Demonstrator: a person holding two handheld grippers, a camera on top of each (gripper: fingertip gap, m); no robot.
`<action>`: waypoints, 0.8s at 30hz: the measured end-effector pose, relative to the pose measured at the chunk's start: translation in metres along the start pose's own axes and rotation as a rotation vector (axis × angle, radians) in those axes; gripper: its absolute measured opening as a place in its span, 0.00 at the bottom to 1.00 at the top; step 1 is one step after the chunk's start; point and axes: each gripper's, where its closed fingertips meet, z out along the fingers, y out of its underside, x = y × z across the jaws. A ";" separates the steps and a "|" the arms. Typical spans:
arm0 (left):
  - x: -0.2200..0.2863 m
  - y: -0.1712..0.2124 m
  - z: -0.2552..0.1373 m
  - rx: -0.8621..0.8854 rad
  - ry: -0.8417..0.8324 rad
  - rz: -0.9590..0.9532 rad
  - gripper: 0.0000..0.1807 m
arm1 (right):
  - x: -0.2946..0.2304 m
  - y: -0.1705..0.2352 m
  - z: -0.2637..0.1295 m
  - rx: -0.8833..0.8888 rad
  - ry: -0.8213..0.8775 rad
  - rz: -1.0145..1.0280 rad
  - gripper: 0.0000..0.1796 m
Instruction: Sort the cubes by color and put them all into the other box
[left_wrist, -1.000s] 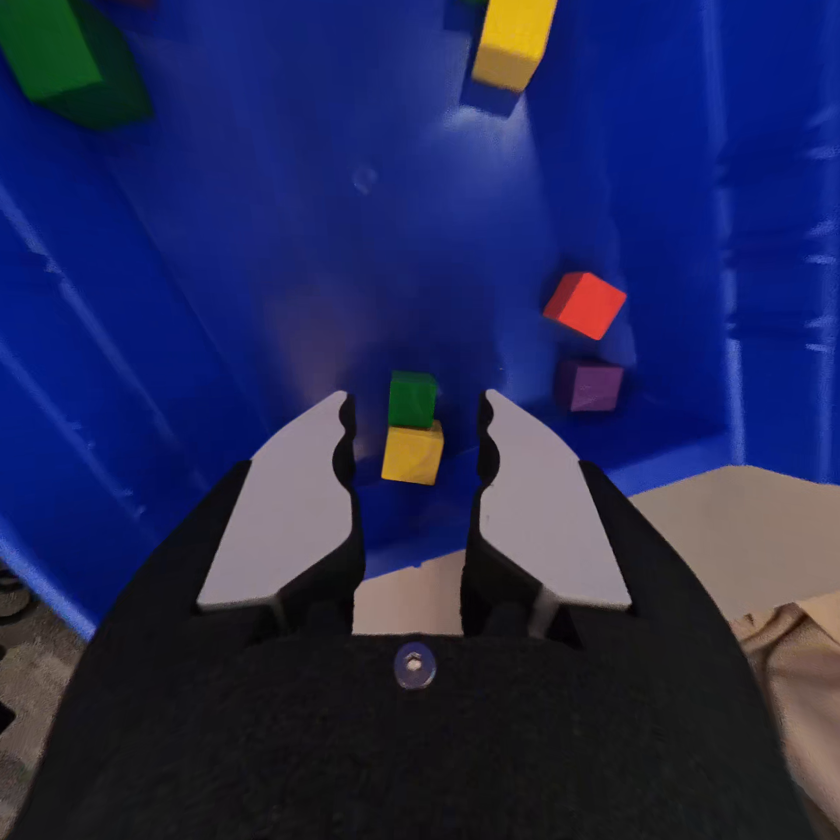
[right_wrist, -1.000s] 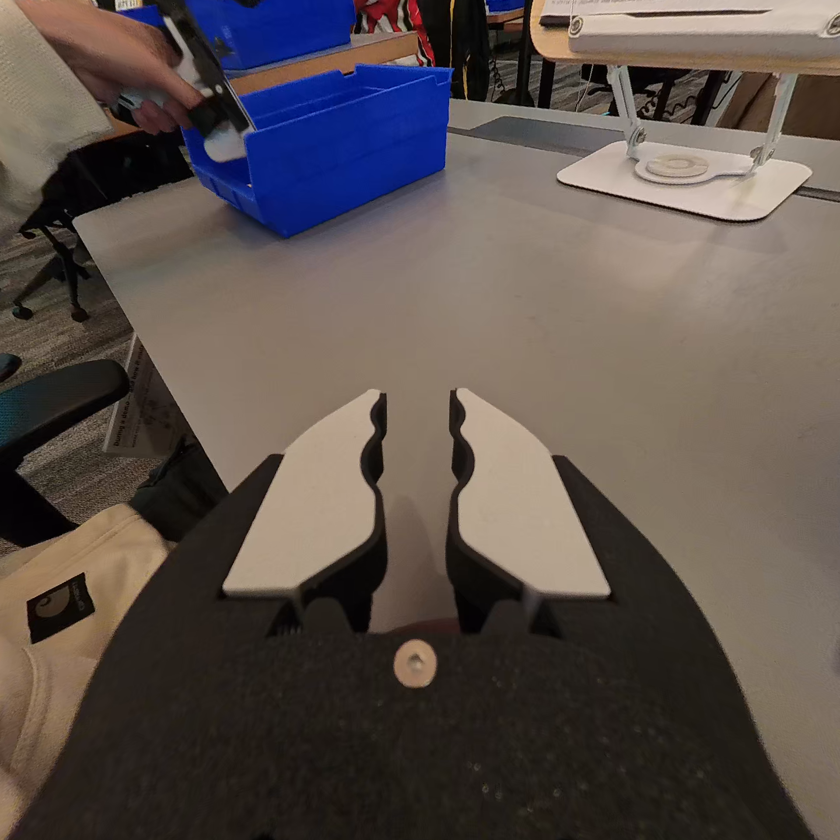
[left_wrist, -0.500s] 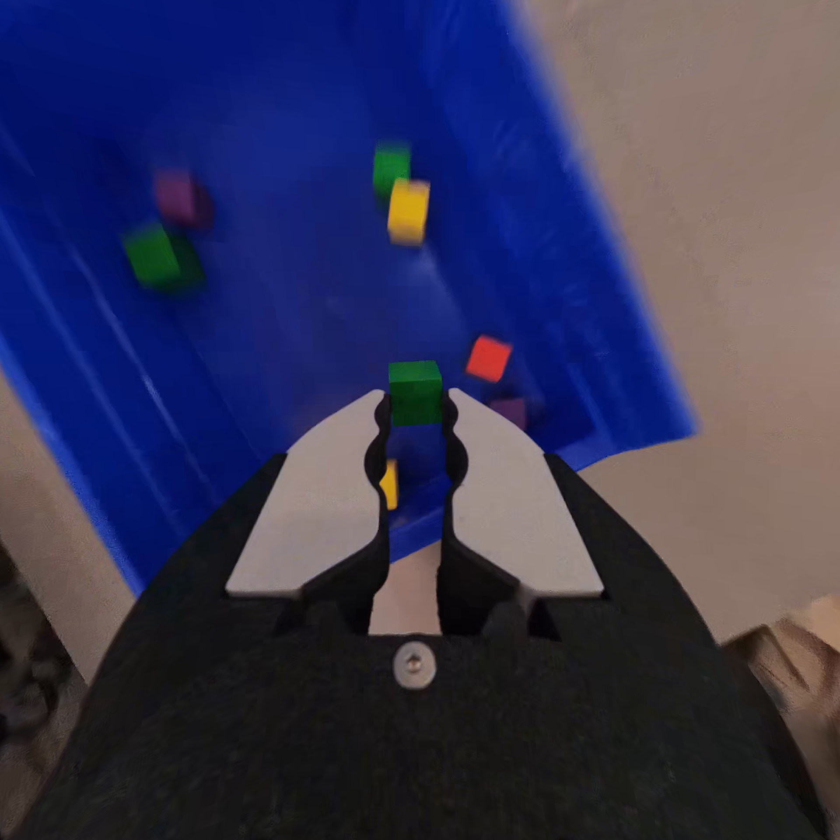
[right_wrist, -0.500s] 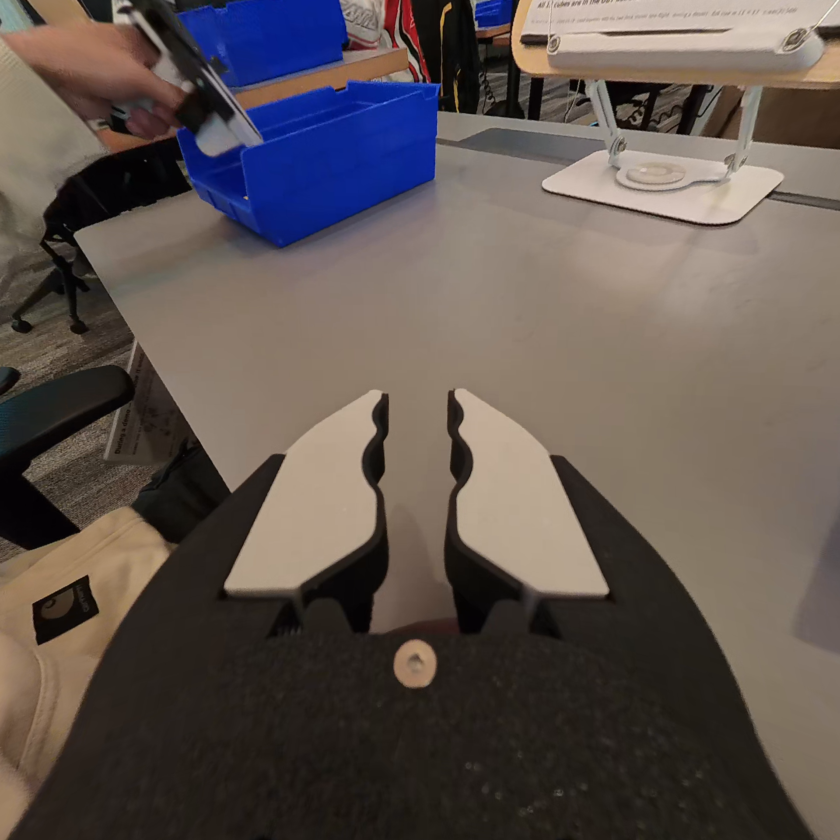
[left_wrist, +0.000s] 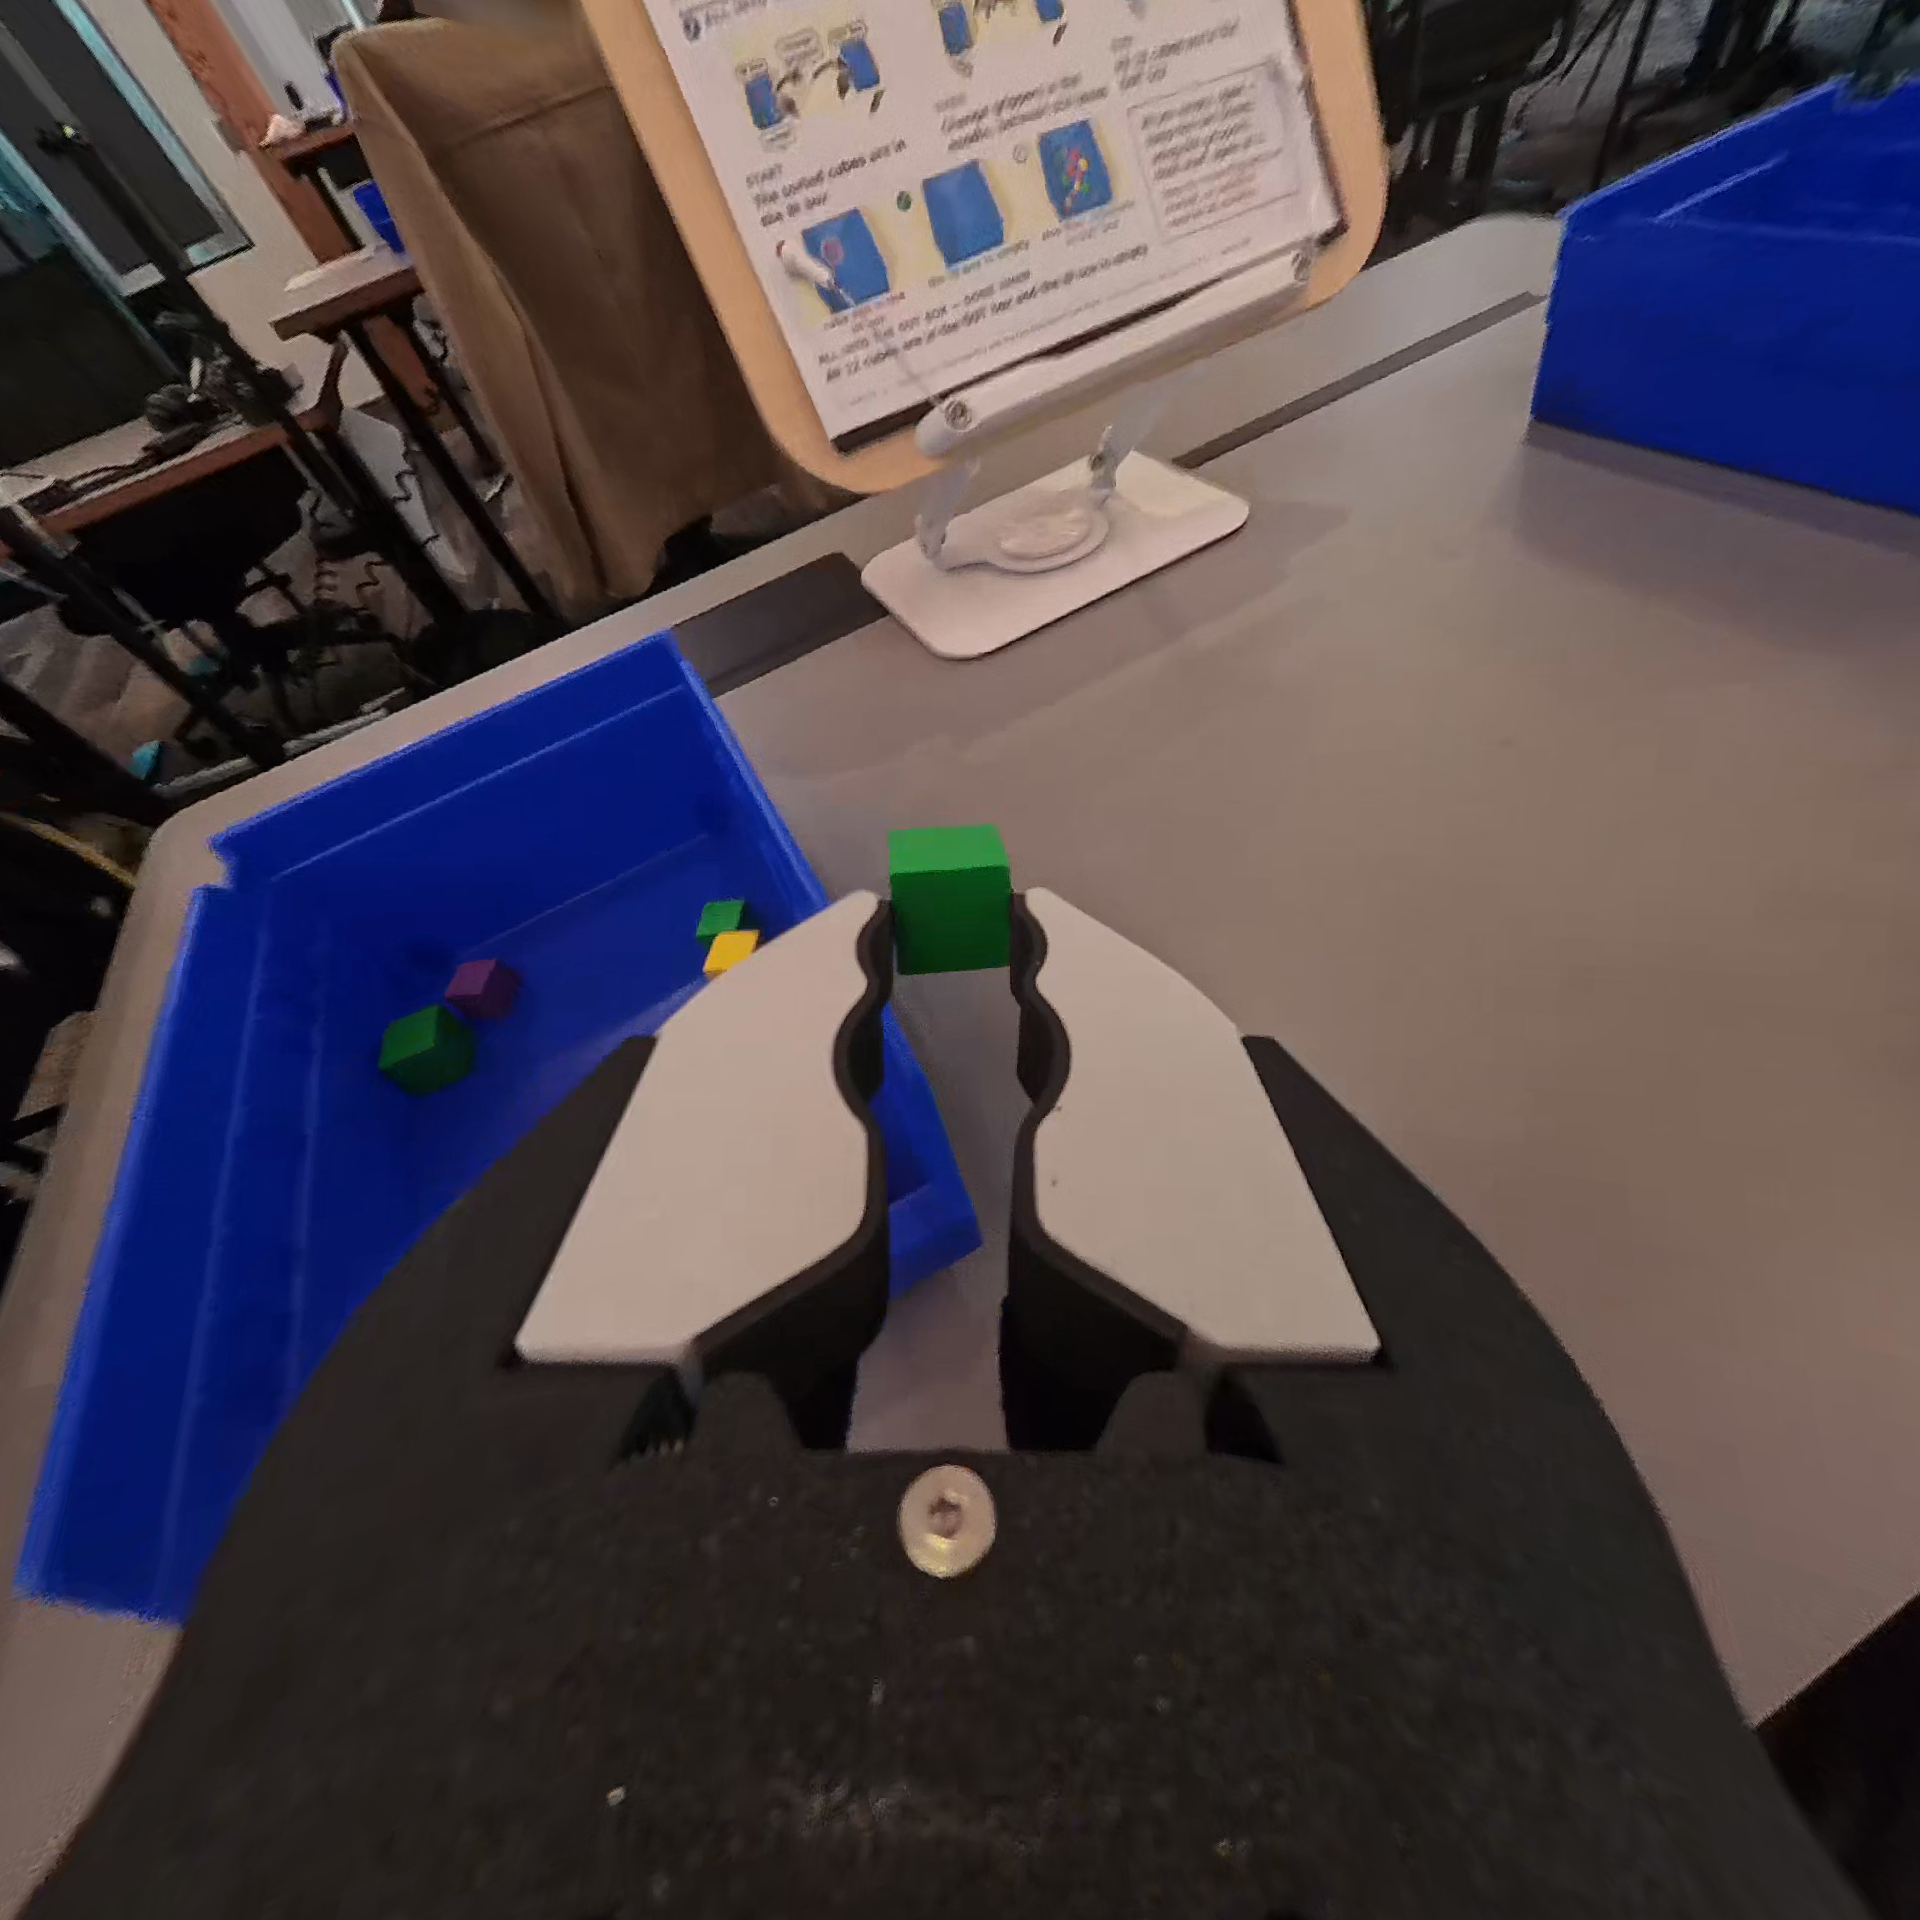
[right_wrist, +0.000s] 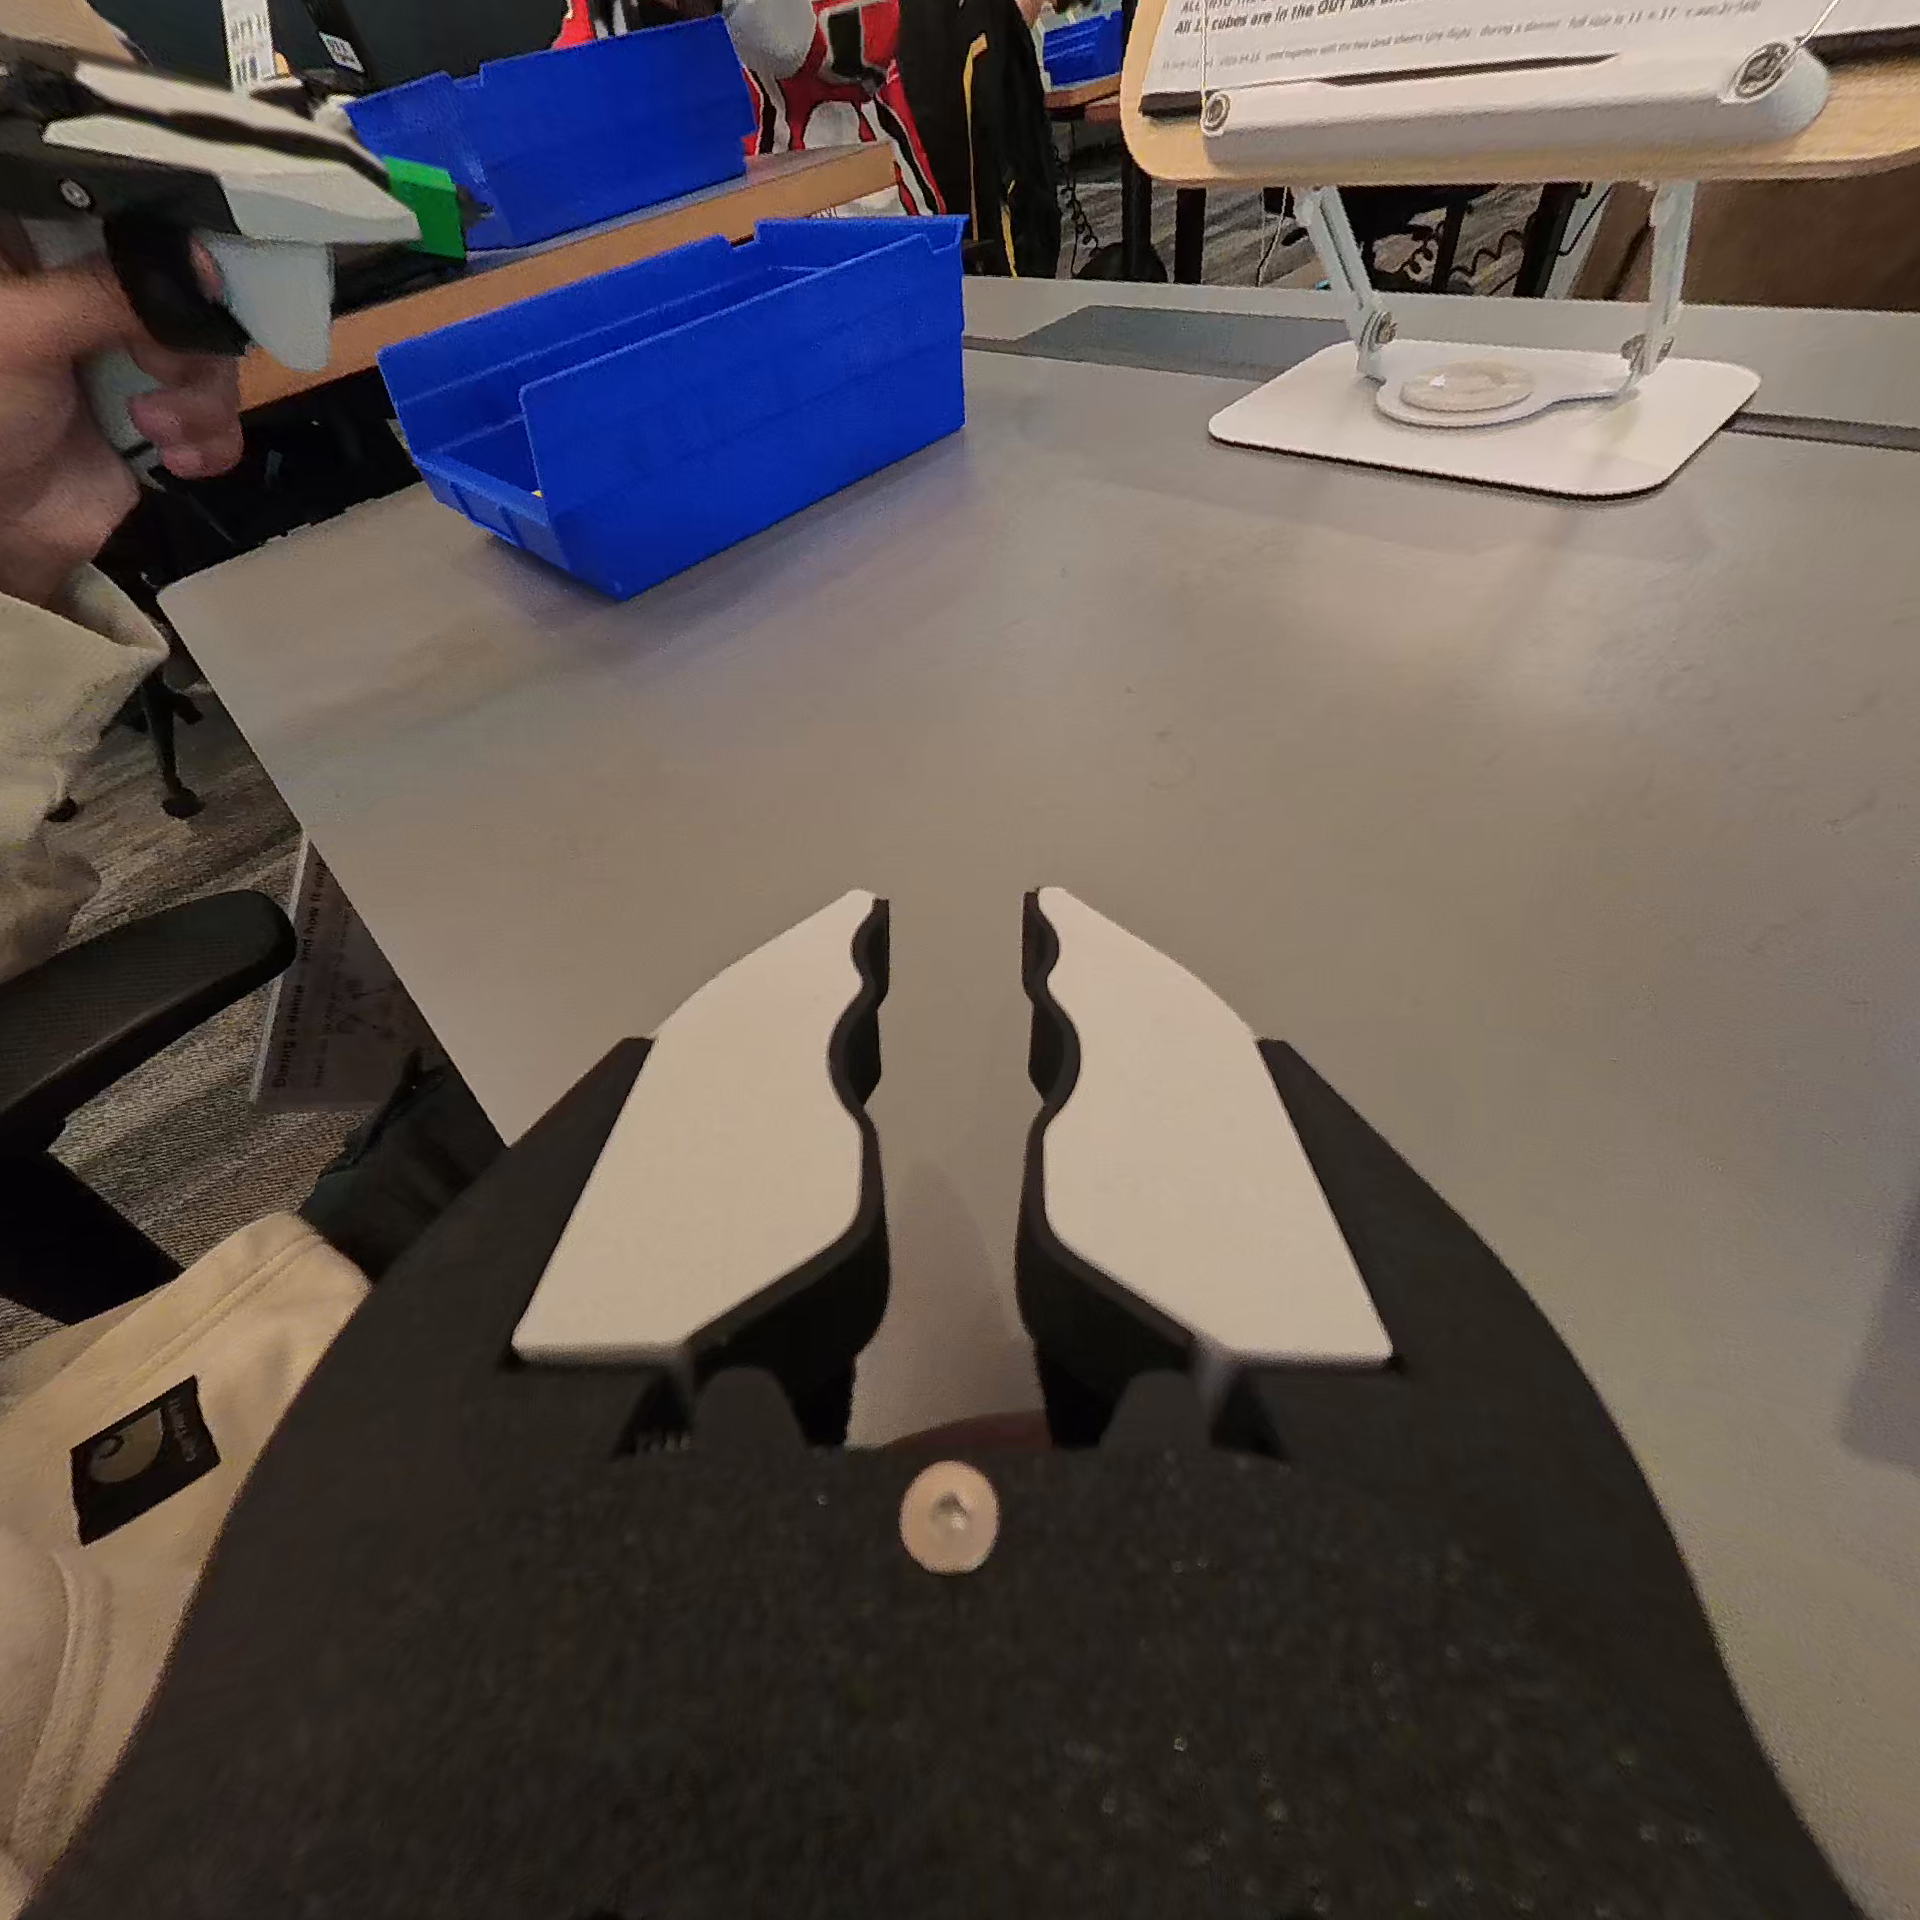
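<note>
My left gripper (left_wrist: 951, 920) is shut on a green cube (left_wrist: 948, 899) and holds it in the air, just right of the near blue box (left_wrist: 499, 800). That box holds another green cube (left_wrist: 424, 1047), a purple cube (left_wrist: 481, 987), and a green cube (left_wrist: 720, 918) touching a yellow cube (left_wrist: 730, 951). A second blue box (left_wrist: 1745, 343) stands at the far right. My right gripper (right_wrist: 956, 914) is slightly open and empty, low over the grey table (right_wrist: 1351, 779). In the right wrist view the left gripper (right_wrist: 400, 213) holds the green cube (right_wrist: 431, 213) above the blue box (right_wrist: 727, 416).
A white stand (left_wrist: 1049, 561) holding an instruction sheet (left_wrist: 997, 187) sits at the table's far edge, between the boxes. A person's hand (right_wrist: 94, 416) holds the left gripper. The table's left edge (right_wrist: 312, 831) drops to a chair and carpet. The left gripper's tips are roughly 35 centimeters from the right gripper's.
My left gripper closed on the green cube inside the box, lifted it out and swung right and up. The right gripper has barely moved.
</note>
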 end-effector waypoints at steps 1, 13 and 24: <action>0.004 -0.004 0.000 0.037 0.032 -0.012 0.11 | 0.000 -0.001 0.001 0.004 -0.002 0.006 0.13; 0.198 -0.087 0.021 0.463 1.000 0.095 0.12 | -0.072 -0.101 0.038 -0.063 -1.024 1.046 0.29; 0.252 -0.052 0.054 0.307 1.003 0.317 0.11 | -0.062 -0.079 0.058 -0.088 -0.991 1.070 0.12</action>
